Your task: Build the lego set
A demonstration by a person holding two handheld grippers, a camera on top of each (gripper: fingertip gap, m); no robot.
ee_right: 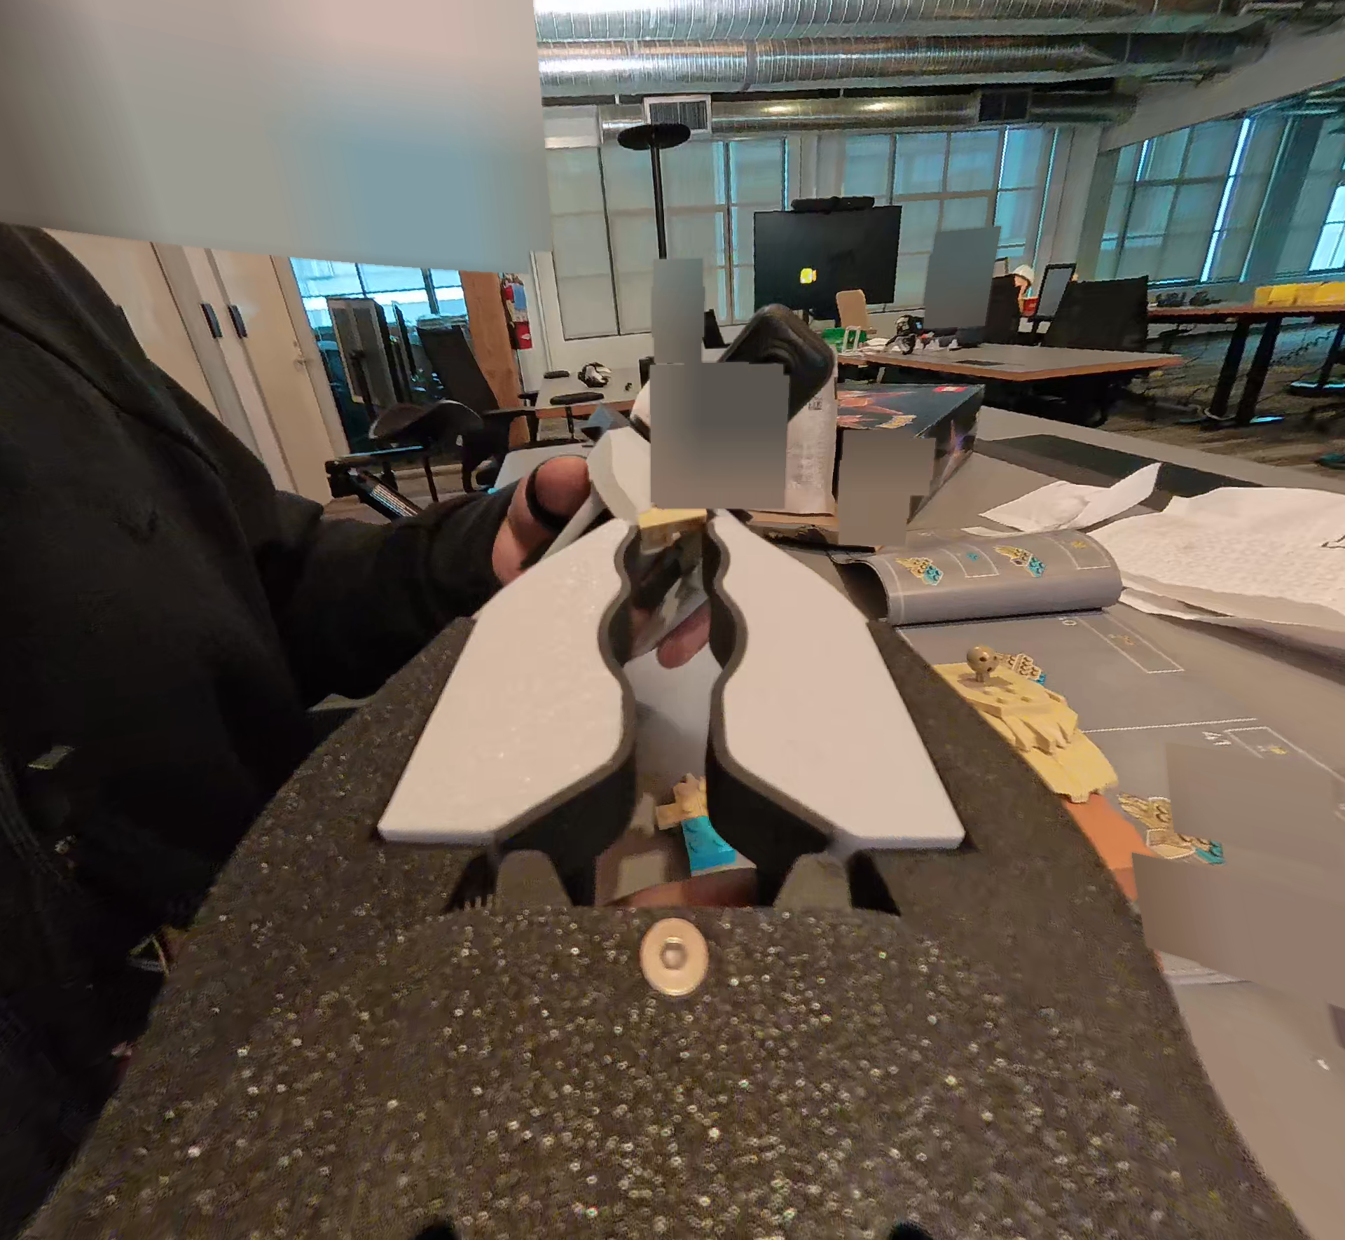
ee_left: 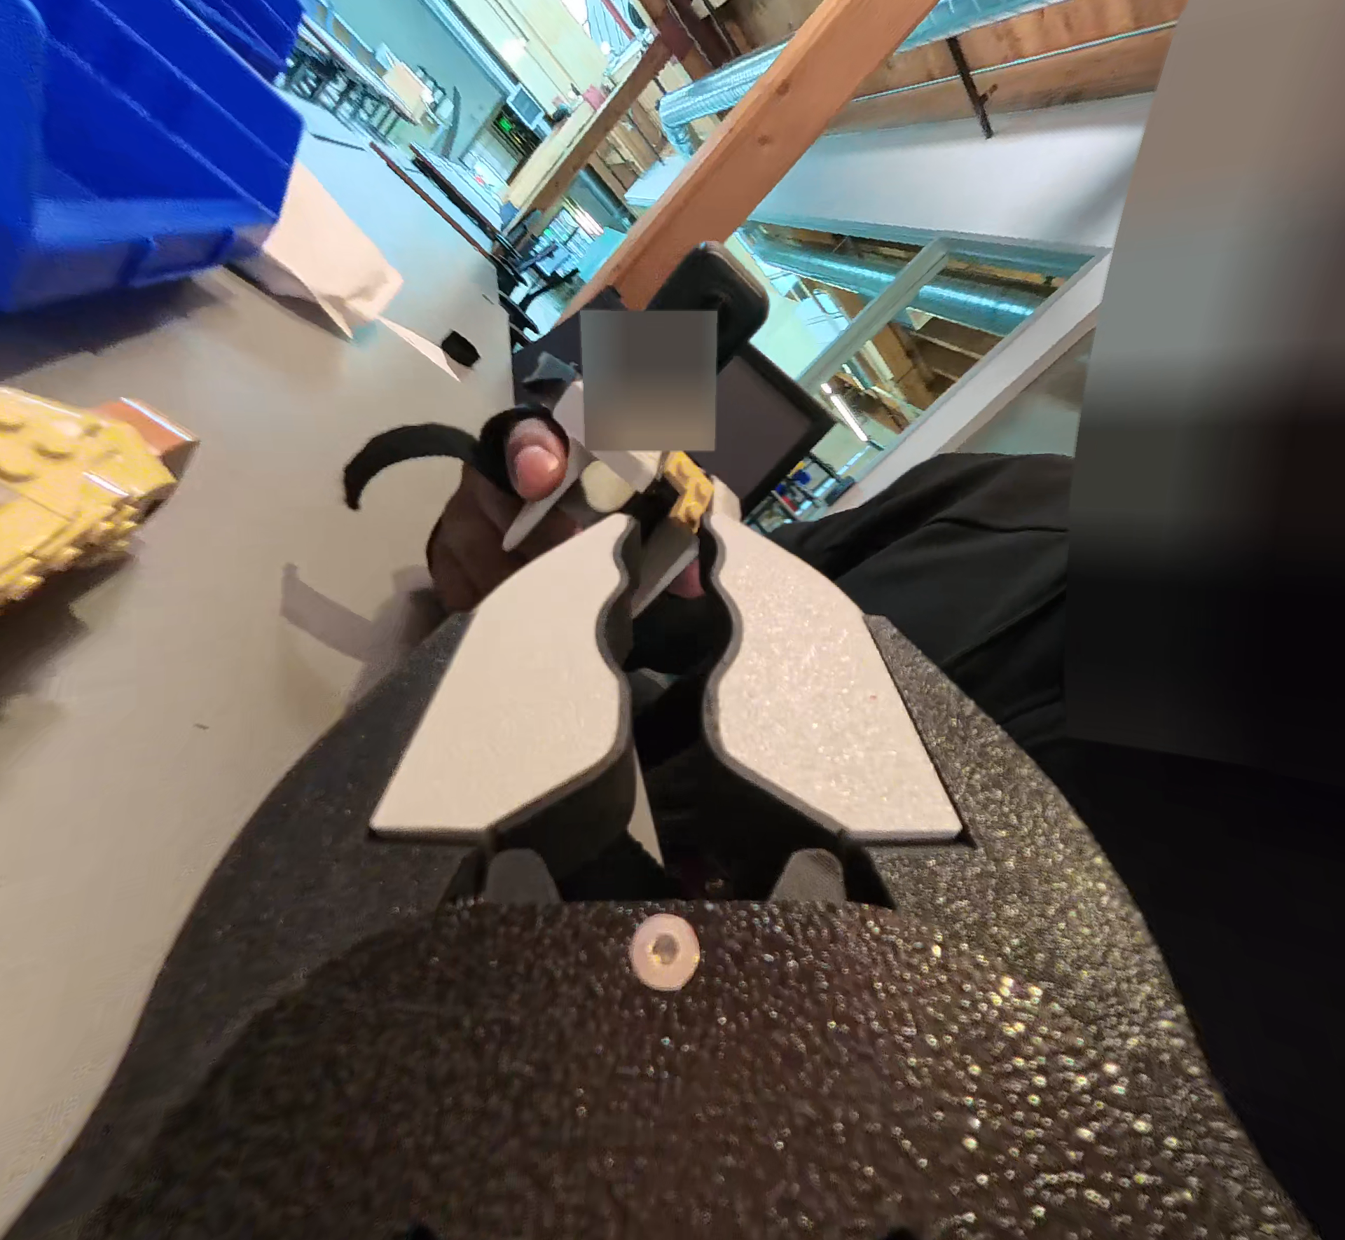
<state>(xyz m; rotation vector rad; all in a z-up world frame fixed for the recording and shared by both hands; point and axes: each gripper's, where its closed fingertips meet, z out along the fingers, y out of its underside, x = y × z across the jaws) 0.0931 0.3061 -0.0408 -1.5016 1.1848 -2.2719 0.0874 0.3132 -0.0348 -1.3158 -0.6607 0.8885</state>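
Left wrist view first: on my far left a blue bin [ee_left: 131, 113] sits on the bench [ee_left: 218, 623], with crumpled paper [ee_left: 327, 266] just beside it and a tan lego build [ee_left: 65, 499] lying nearer along the left edge. Centre frame, my left gripper [ee_left: 666, 528] has its grey fingers [ee_left: 524, 688] drawn close at the tips, and whether they actually pinch anything I cannot tell from here. Just beyond the tips is the small tan lego piece [ee_left: 688, 492], raised above the bench. The other gripper reaches in from the far side, with a person's hand [ee_left: 509, 499] wrapped on it.

Over to the right wrist view: a dark sleeve [ee_right: 182, 550] fills the left. In the middle, my right gripper [ee_right: 673, 532] is closed down on that tan lego piece [ee_right: 666, 524], tip to tip with the opposing gripper. To the right, an open instruction booklet [ee_right: 1004, 579] lies on the bench [ee_right: 1092, 695], a tan assembly [ee_right: 1019, 717] rests nearer, white paper [ee_right: 1237, 550] sits further right, and a dark set box [ee_right: 917, 419] stands behind.
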